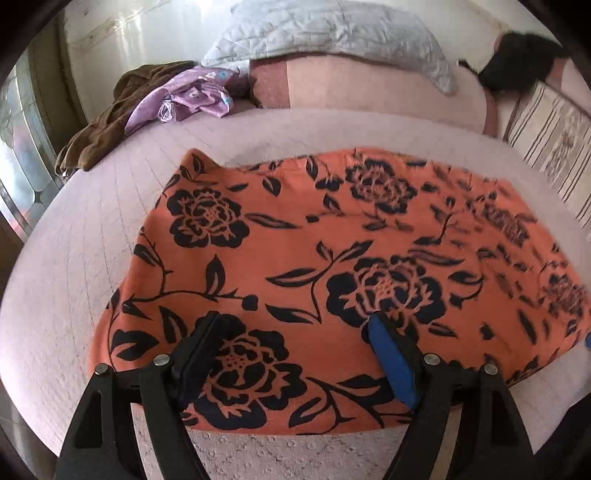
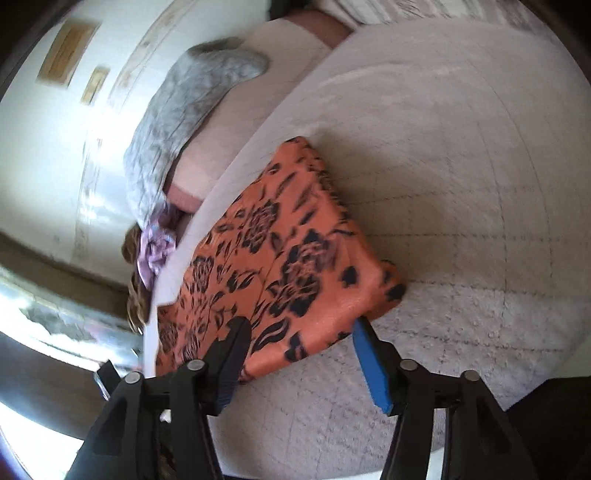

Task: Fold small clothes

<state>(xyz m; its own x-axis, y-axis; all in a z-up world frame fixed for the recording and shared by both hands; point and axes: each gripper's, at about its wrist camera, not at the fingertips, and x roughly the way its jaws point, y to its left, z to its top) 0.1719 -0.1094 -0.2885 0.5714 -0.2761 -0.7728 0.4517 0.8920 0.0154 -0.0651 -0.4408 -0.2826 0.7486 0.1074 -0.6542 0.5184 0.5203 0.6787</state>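
An orange garment with a black flower print lies spread flat on the pale quilted bed. My left gripper is open above its near edge, its fingers wide apart over the cloth, holding nothing. In the right wrist view the same garment lies to the left of centre, and my right gripper is open at its near right corner, one finger over the cloth and the blue-padded finger just off its edge. The view is blurred.
The bed cover extends to the left and in front of the garment. A brown garment and a purple cloth lie at the back left. A grey quilted pillow and a black item sit at the back.
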